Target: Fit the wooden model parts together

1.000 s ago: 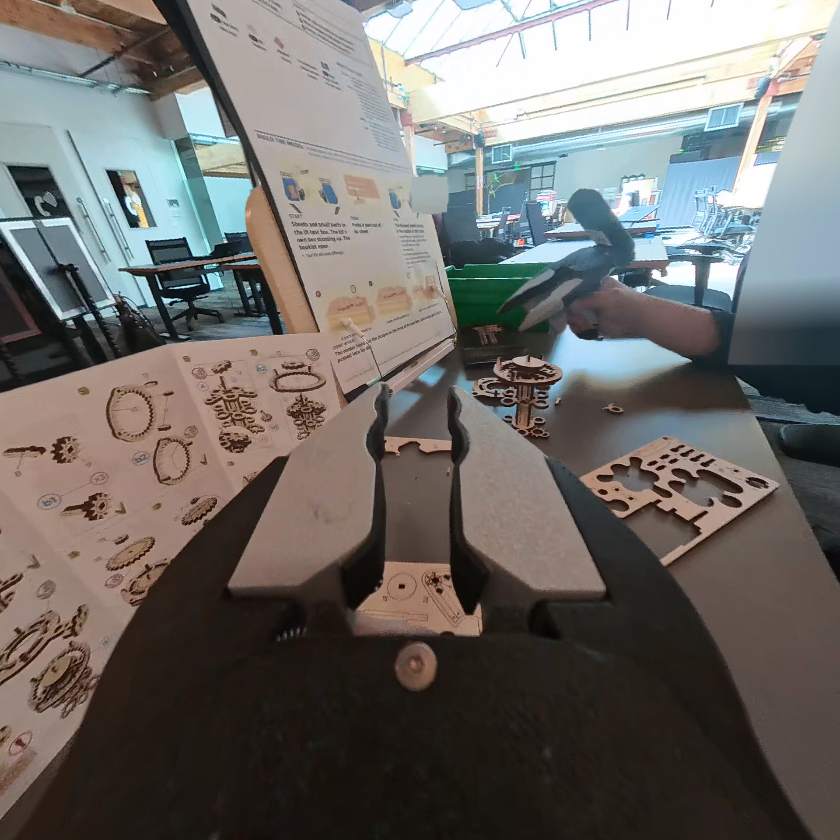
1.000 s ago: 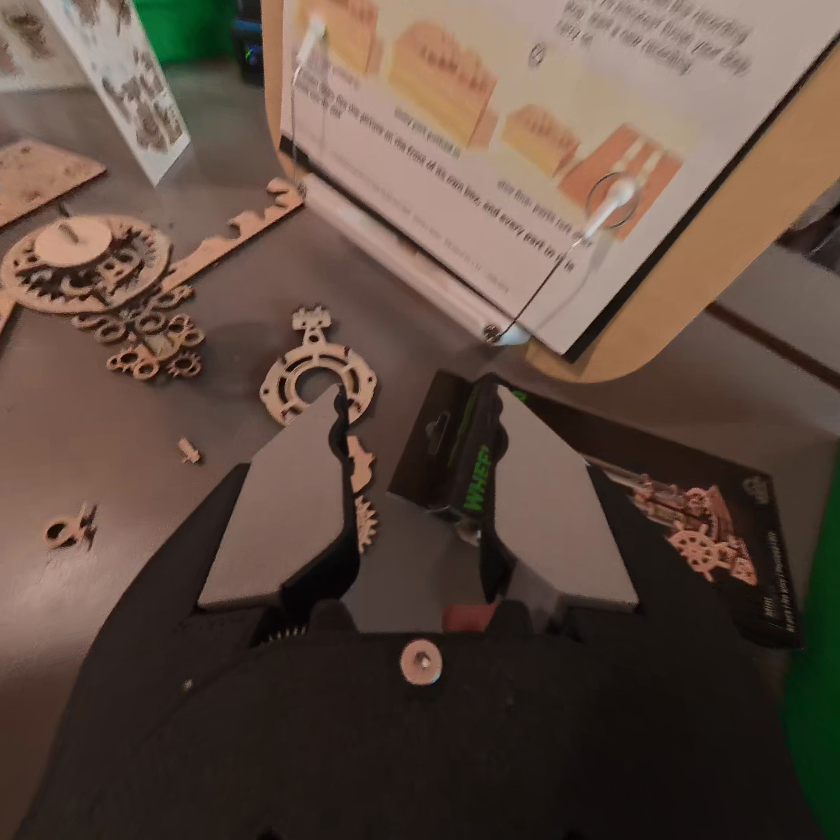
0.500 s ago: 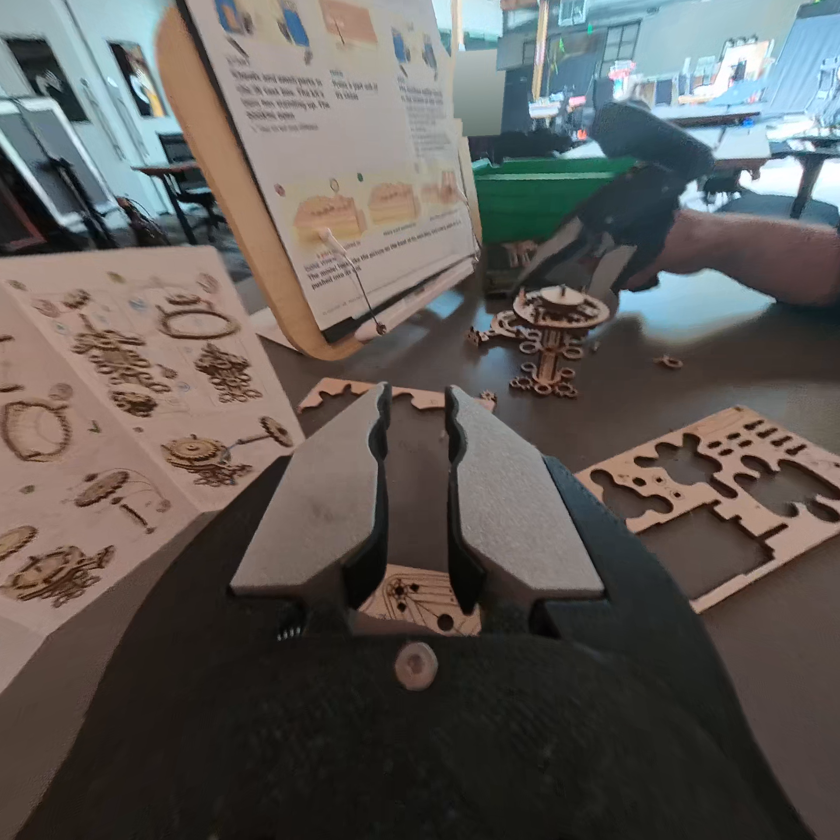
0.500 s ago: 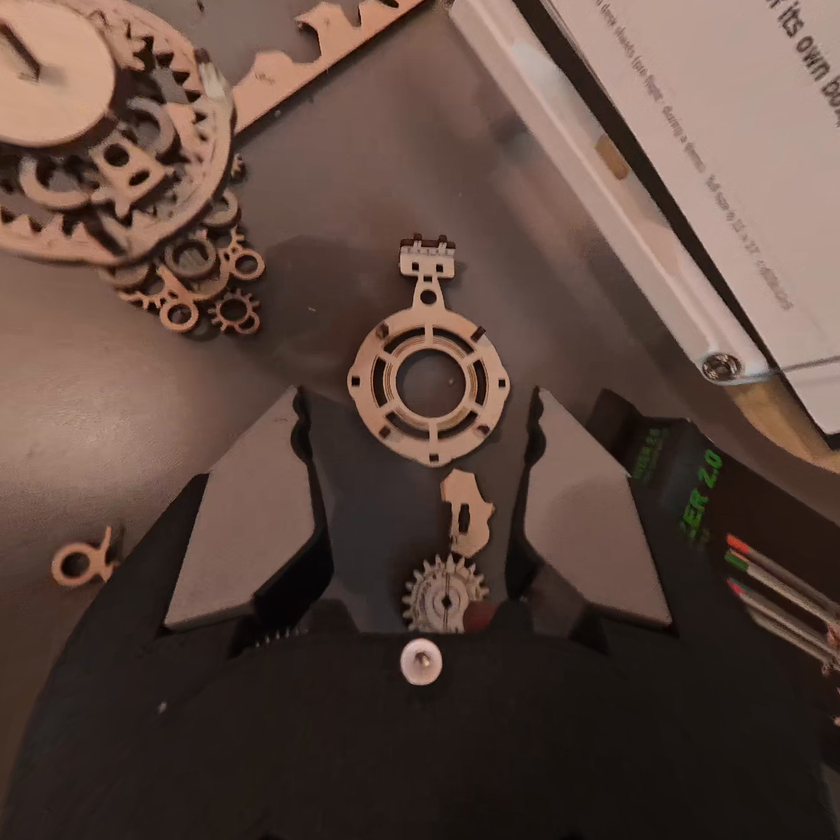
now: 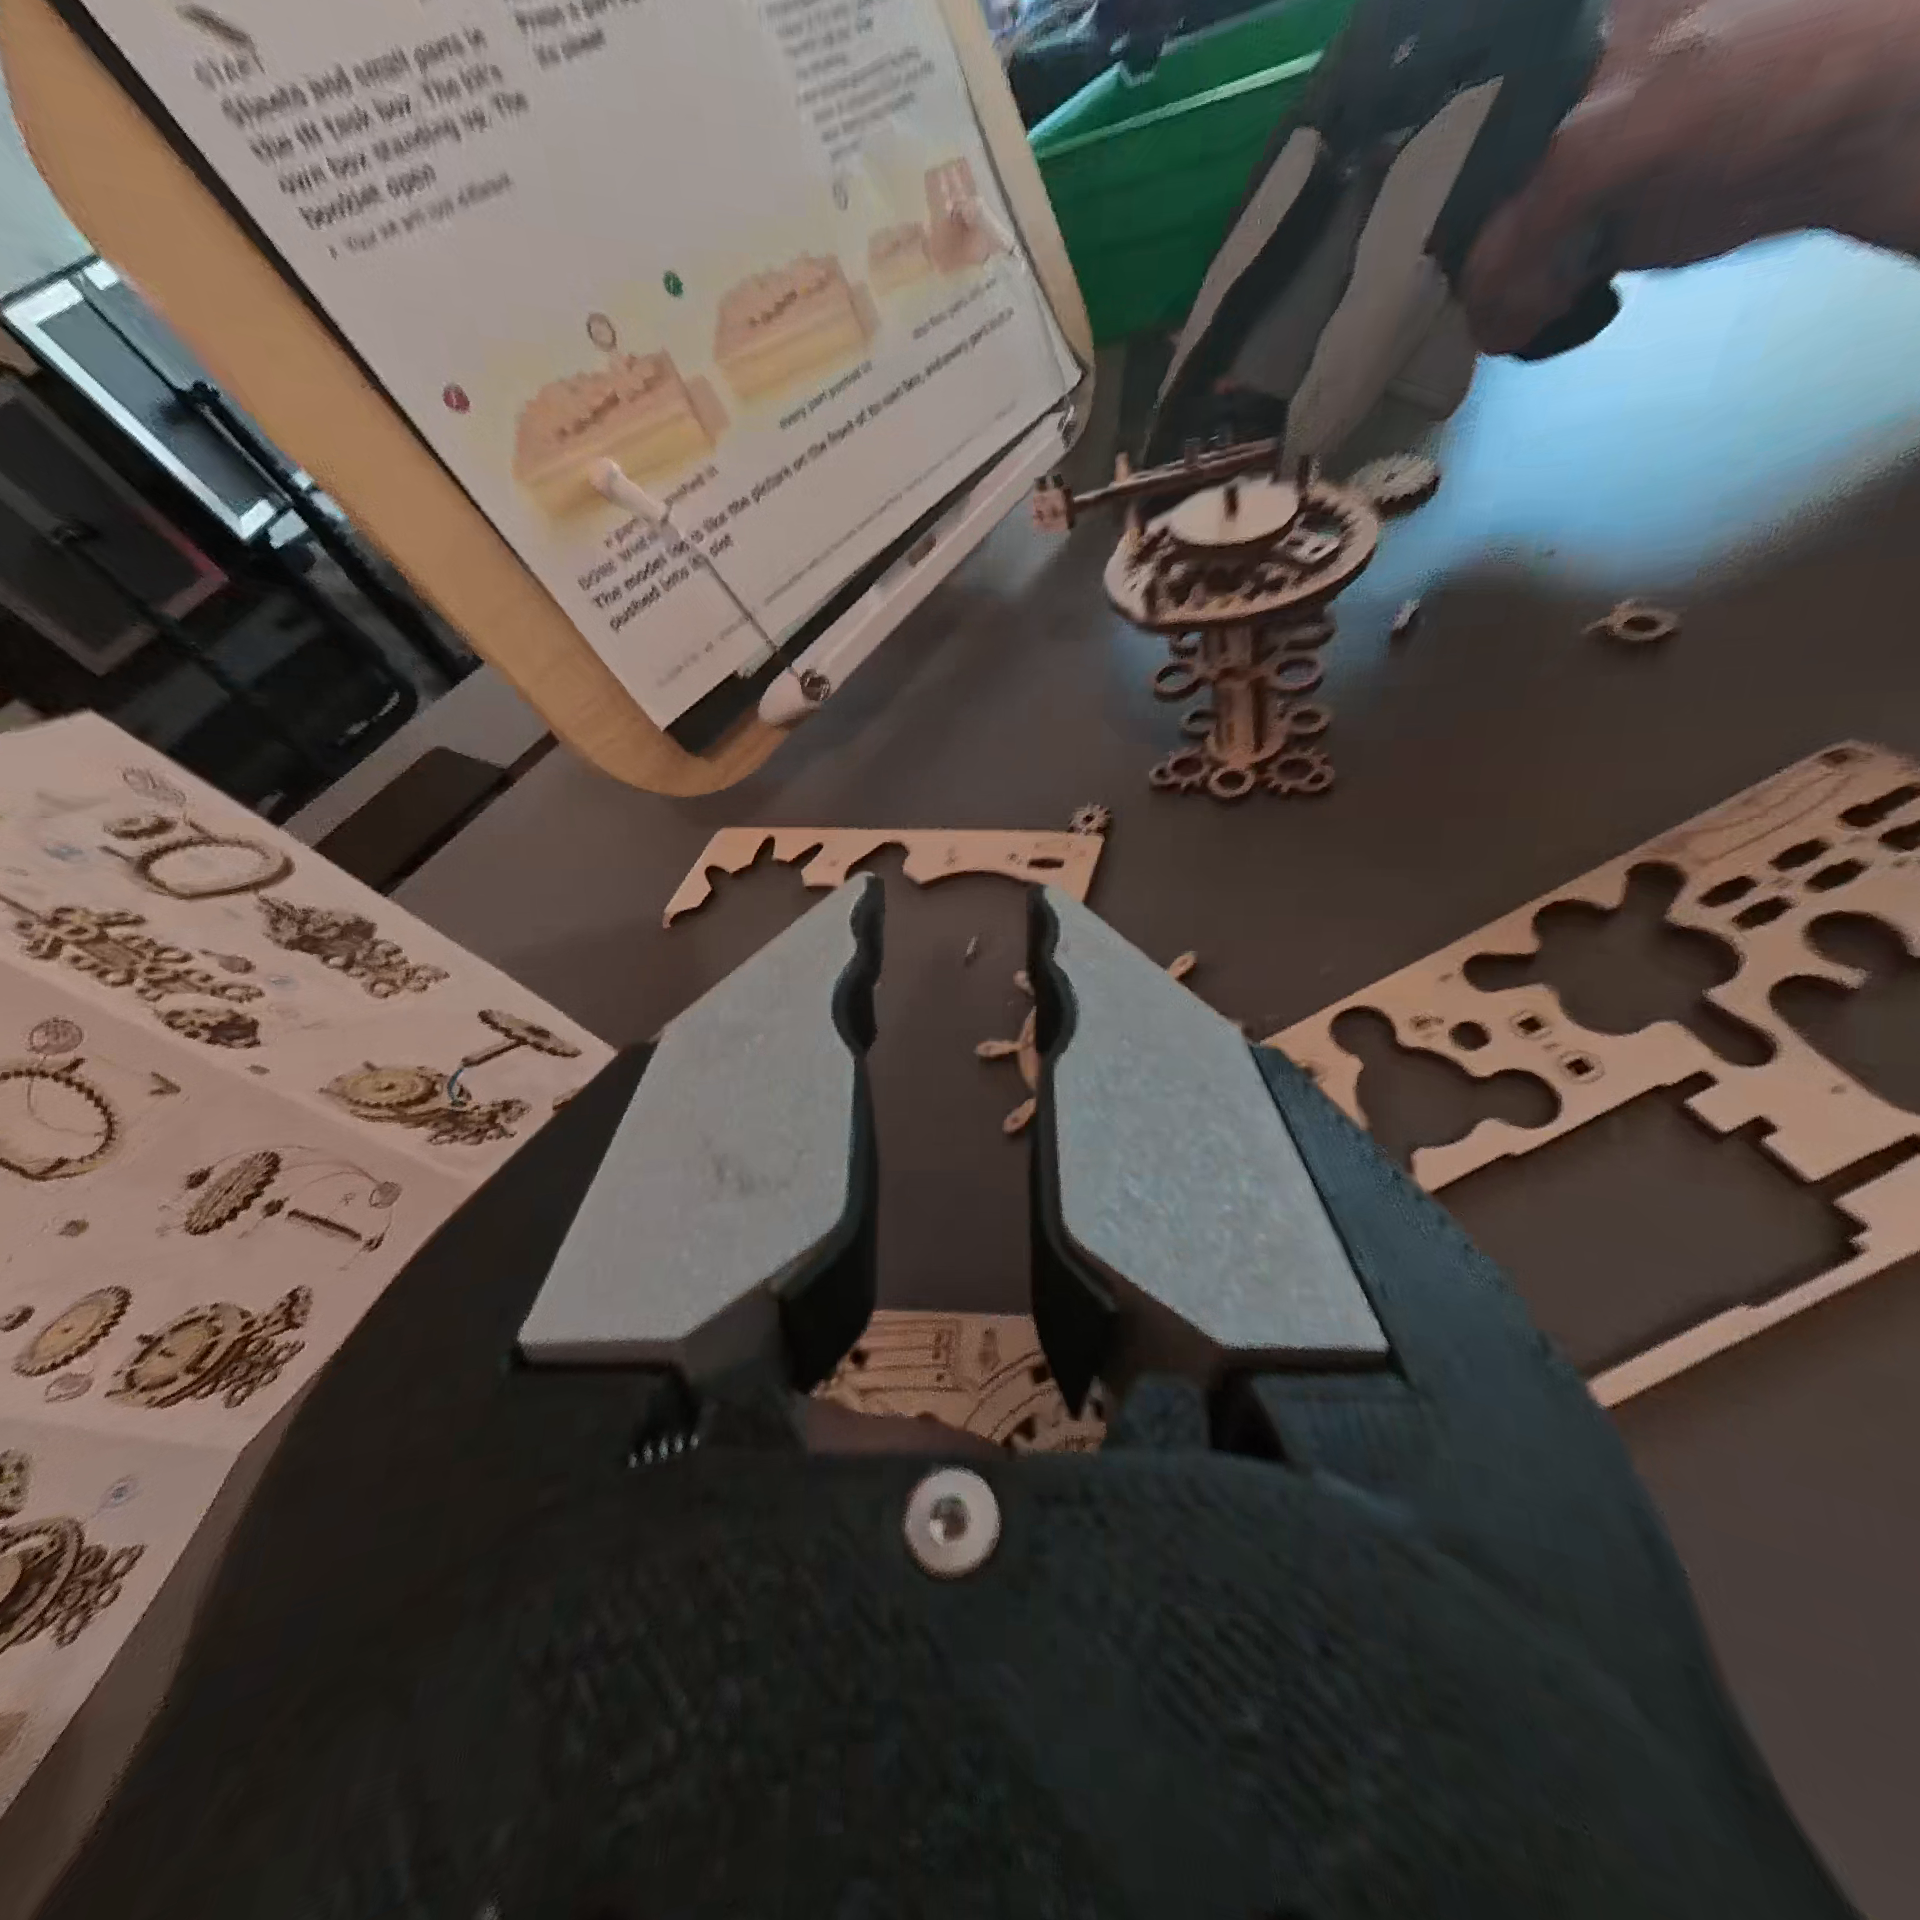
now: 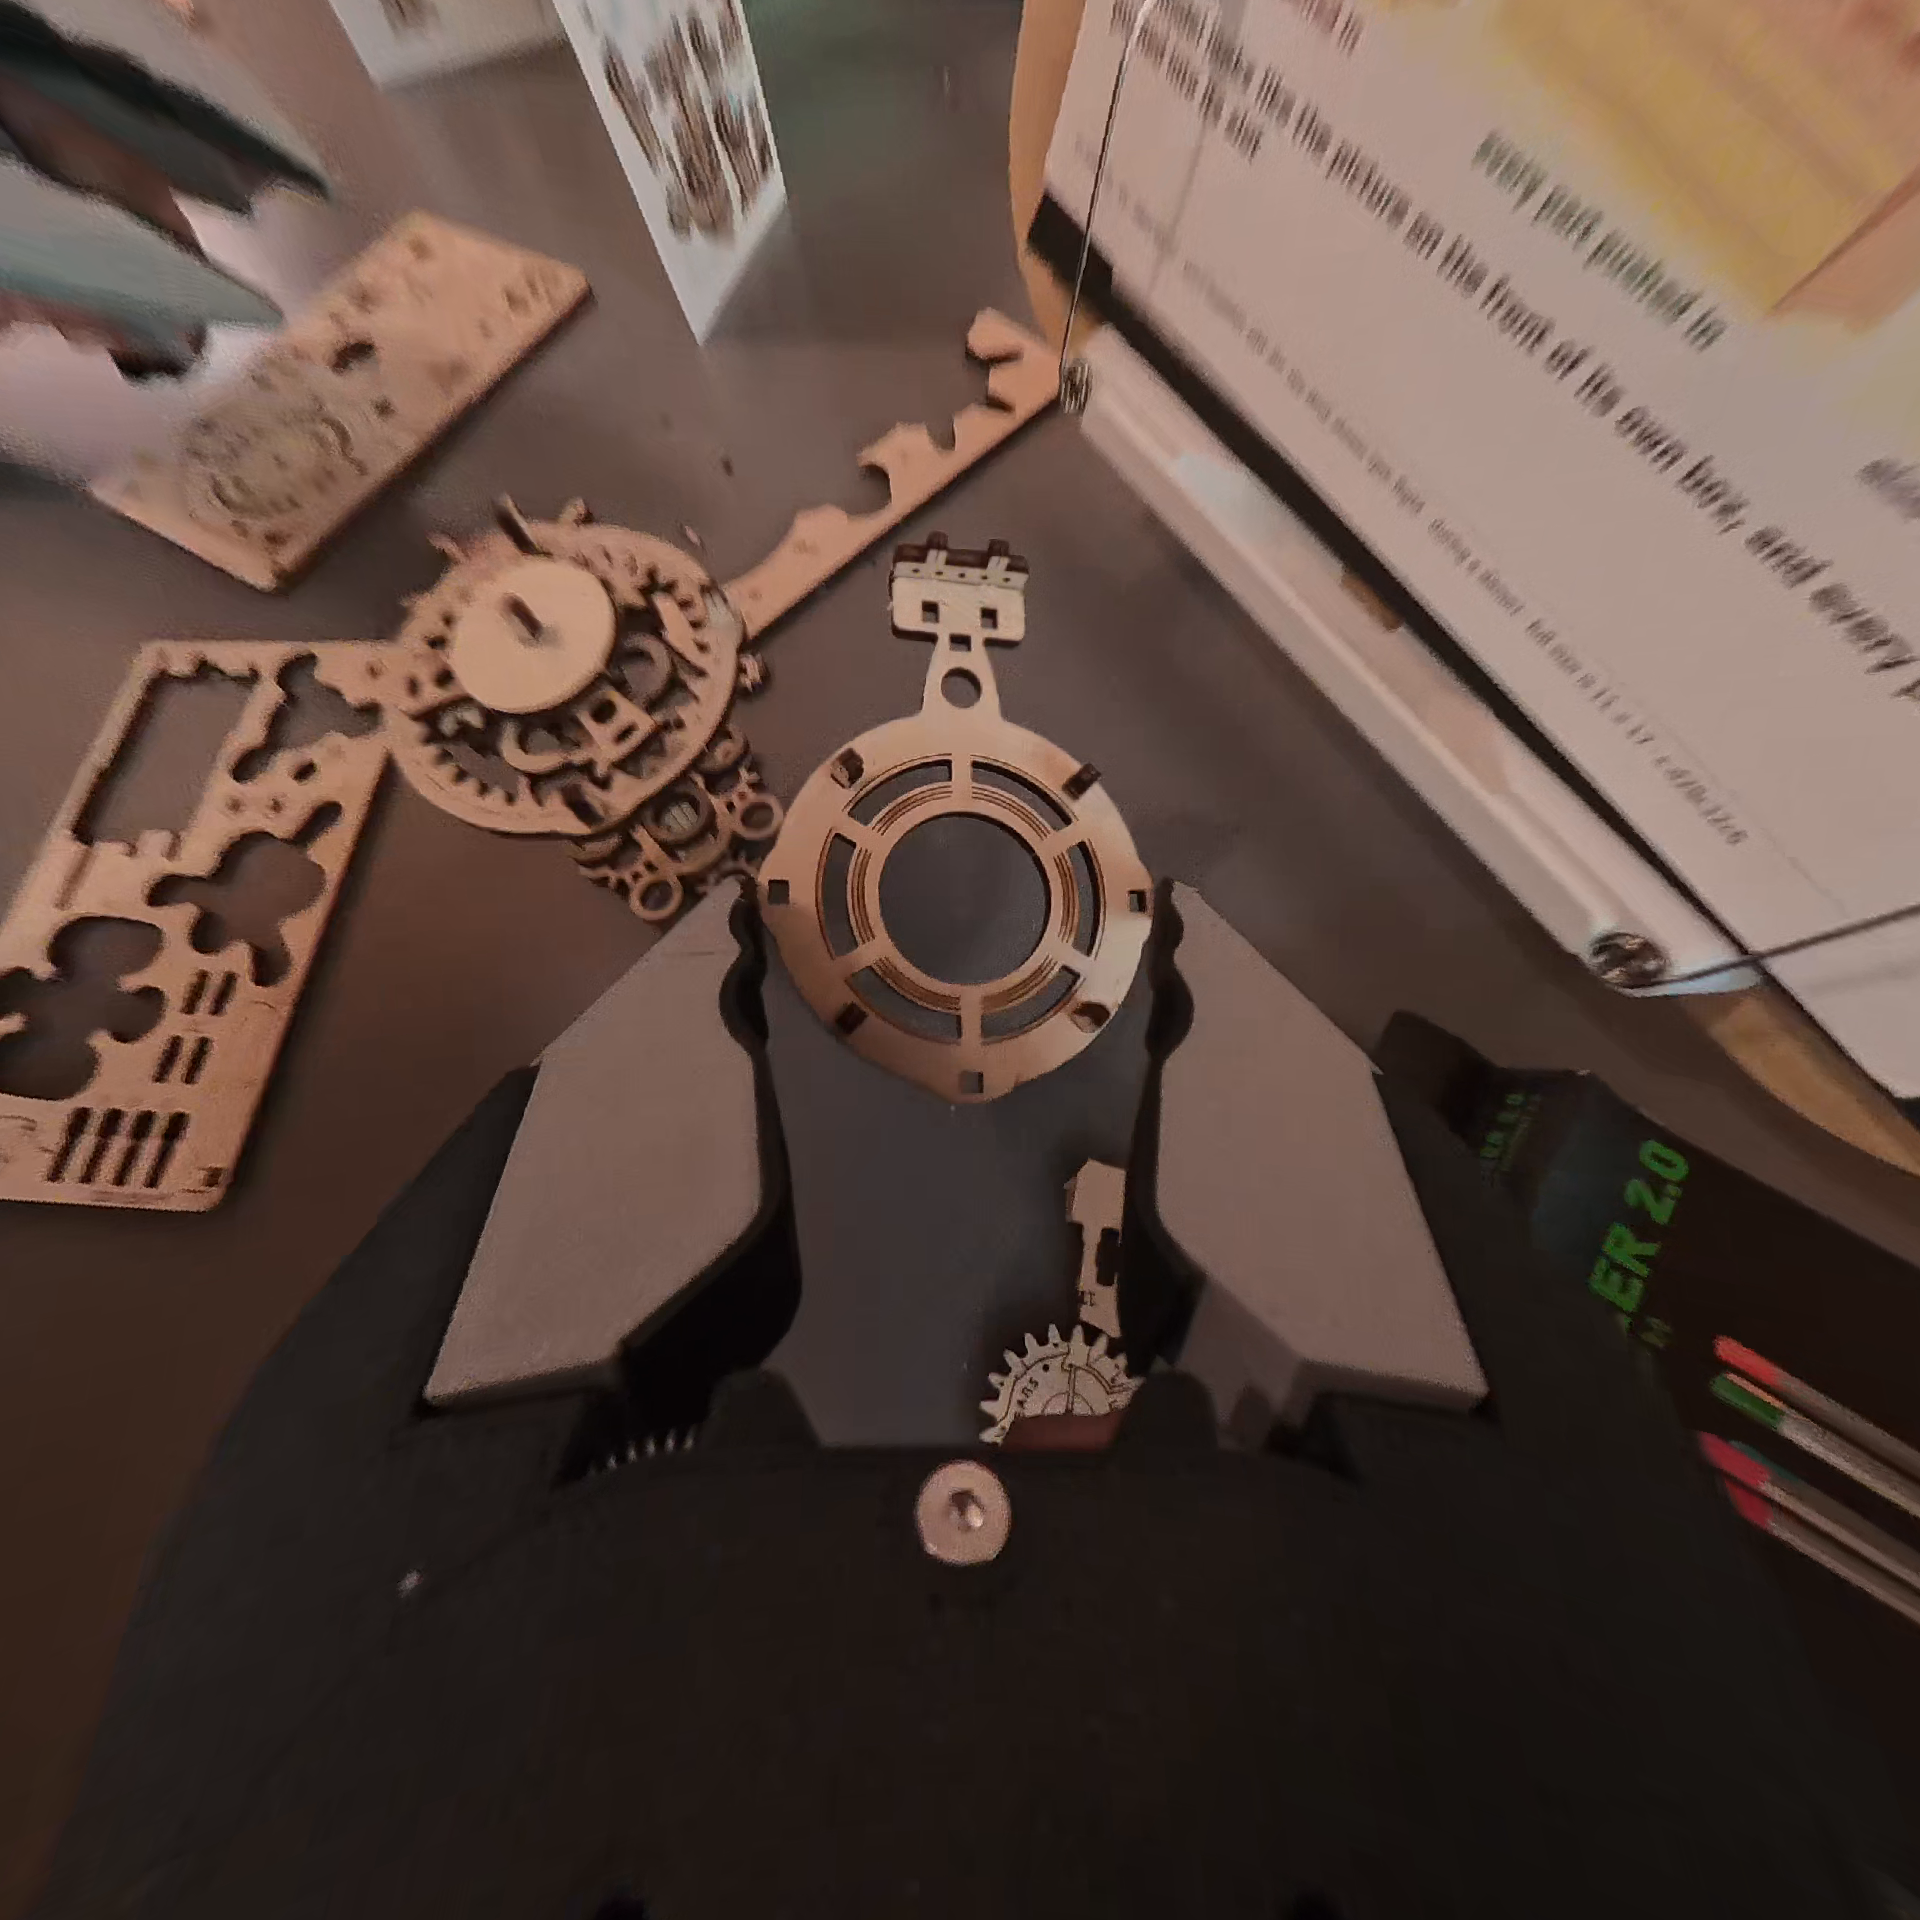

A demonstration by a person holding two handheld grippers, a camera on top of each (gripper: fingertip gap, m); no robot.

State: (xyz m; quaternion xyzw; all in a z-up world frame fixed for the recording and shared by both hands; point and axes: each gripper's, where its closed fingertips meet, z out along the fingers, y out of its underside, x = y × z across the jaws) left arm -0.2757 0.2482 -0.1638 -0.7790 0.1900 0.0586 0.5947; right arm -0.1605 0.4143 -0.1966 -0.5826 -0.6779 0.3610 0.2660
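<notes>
My right gripper [image 6: 956,909] is shut on a flat wooden ring part [image 6: 904,1055] with a tabbed stem, gripping its rim on both sides. In the left wrist view my right gripper [image 5: 1231,447] holds the ring part [image 5: 1174,483] in the air, just above the assembled gear model [image 5: 1236,582]. That model [image 6: 582,707] stands to the left of the ring. My left gripper [image 5: 951,914] is a little open and empty above the table, near a wooden offcut strip [image 5: 883,862].
A punched-out wooden sheet [image 5: 1558,1039] lies to the right. An instruction board [image 5: 623,312] stands behind, with an open booklet [image 5: 208,1039] on the left. A small gear [image 6: 1060,1382] and a keyed piece [image 6: 1096,1236] lie under the right gripper. A black box [image 6: 1662,1299] and a green bin [image 5: 1164,135] are nearby. The right tips stand about 8 cm off the keyed piece [image 6: 1096,1236].
My right gripper has closed on the ring part and lifted it off the table beside the gear model. My left gripper has moved forward and tilted down, still empty.
</notes>
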